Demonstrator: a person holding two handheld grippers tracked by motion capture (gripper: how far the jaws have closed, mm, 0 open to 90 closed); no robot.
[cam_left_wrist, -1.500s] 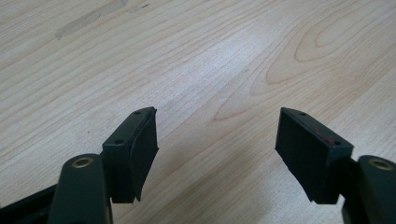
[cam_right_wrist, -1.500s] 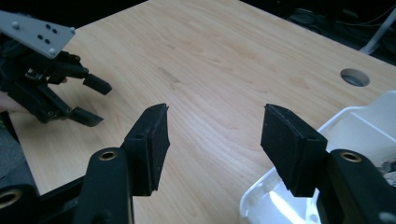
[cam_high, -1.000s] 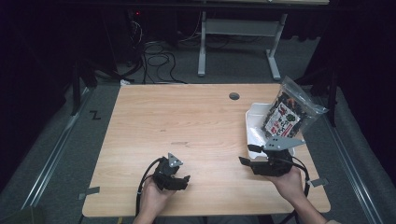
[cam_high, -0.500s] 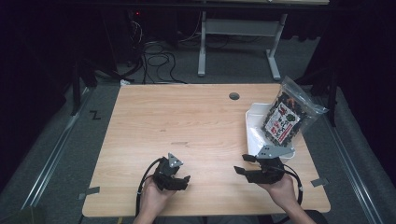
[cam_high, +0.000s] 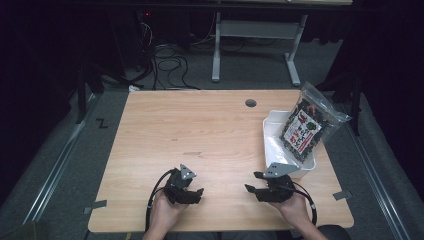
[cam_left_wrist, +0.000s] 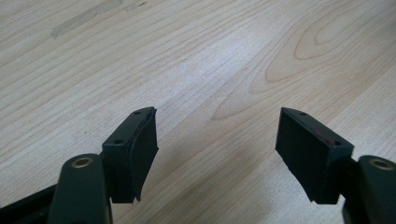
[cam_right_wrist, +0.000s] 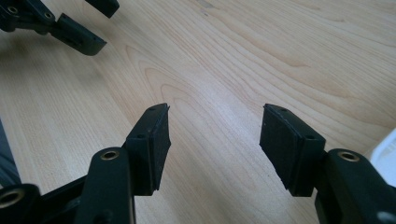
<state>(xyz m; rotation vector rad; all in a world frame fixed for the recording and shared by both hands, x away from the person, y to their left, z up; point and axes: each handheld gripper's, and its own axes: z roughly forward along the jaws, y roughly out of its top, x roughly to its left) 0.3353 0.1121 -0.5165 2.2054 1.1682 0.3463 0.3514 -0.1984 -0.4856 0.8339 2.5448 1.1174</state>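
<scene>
Both grippers rest low over the near part of the wooden table (cam_high: 210, 135), each in a hand. My left gripper (cam_high: 199, 192) is open, and in its own view the left gripper (cam_left_wrist: 215, 140) has only bare wood between its pads. My right gripper (cam_high: 252, 182) is open too, pointing left toward the other one; between the jaws of the right gripper (cam_right_wrist: 215, 140) lies bare wood, and the left gripper's black jaws (cam_right_wrist: 70, 28) show at the top left. A clear bag of dark snacks (cam_high: 309, 125) leans in a white tray (cam_high: 272, 145) at the table's right.
A round cable hole (cam_high: 250, 103) sits near the table's far edge. Cables (cam_high: 165, 55) lie on the floor behind the table, beside a grey desk frame (cam_high: 255, 37). Tape marks (cam_high: 95, 206) lie on the floor at both near corners.
My right gripper has come down and toward the near edge, away from the white tray, with its jaws still wide. The left gripper has stayed where it was.
</scene>
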